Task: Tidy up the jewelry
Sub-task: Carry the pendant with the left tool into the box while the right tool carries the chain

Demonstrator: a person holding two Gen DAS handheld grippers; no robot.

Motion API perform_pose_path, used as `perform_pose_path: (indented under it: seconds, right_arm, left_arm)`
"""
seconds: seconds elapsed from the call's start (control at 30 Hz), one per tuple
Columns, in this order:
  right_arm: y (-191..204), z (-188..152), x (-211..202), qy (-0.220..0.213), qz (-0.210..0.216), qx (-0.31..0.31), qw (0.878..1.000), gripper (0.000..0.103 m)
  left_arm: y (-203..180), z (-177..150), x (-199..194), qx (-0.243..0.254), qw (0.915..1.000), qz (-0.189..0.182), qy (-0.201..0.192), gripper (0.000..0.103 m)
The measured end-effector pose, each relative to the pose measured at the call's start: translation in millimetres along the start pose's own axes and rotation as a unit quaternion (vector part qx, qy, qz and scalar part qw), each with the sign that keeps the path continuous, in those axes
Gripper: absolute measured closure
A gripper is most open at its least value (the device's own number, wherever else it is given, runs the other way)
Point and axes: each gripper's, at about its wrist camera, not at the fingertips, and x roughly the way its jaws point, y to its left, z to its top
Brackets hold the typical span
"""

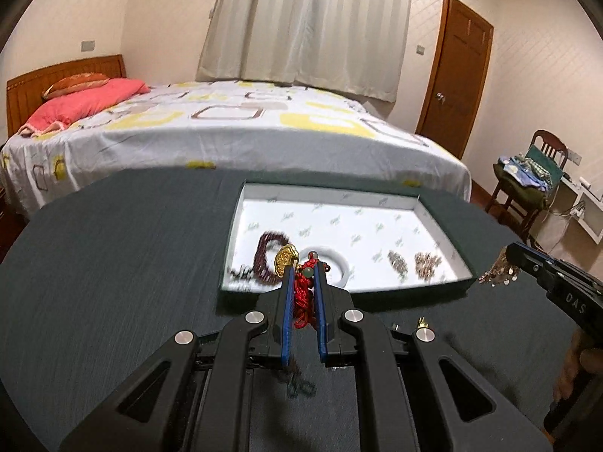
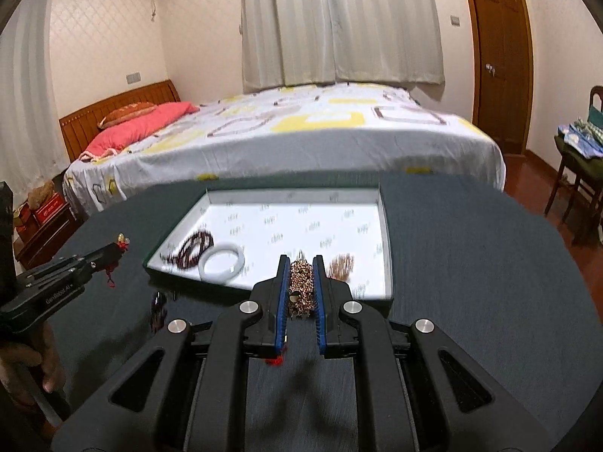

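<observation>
My left gripper (image 1: 304, 267) is shut on a red cord charm (image 1: 301, 297) with a gold pendant and a green bead, held above the near edge of the white-lined tray (image 1: 331, 193). In the tray lie a dark red bead bracelet (image 1: 264, 260), a white bangle (image 1: 341, 260) and two small chain clusters (image 1: 427, 263). My right gripper (image 2: 300, 263) is shut on a copper chain piece (image 2: 301, 286), also above the tray's (image 2: 294, 196) near edge. Each gripper shows in the other's view: the right gripper (image 1: 508, 252) at right, the left gripper (image 2: 117, 246) at left.
The tray sits on a round dark table (image 1: 113, 263). Small loose pieces lie on it near me: dark beads (image 1: 297, 380), a gold bit (image 1: 422, 322), a dark item (image 2: 158, 307). Beyond are a bed (image 1: 226, 128), a chair (image 1: 527, 180) with clothes and a door (image 1: 456, 71).
</observation>
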Motion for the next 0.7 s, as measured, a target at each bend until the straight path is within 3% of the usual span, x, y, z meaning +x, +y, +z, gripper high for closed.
perform_pose_path:
  seconds: [0.43, 0.7]
  right_arm:
    - [-2.8, 58.7, 36.6, -0.059, 0.001, -0.012, 0.998, 0.091]
    - [-10.4, 67.1, 94.2, -0.051, 0.001, -0.005, 0.999, 0.091]
  left_arm:
    - [-22.8, 53.5, 45.3, 0.03, 0.9982, -0.026, -0.044, 0.092]
    - [-23.0, 64.1, 102.6, 0.031, 0.9991, -0.02, -0.022, 0.092]
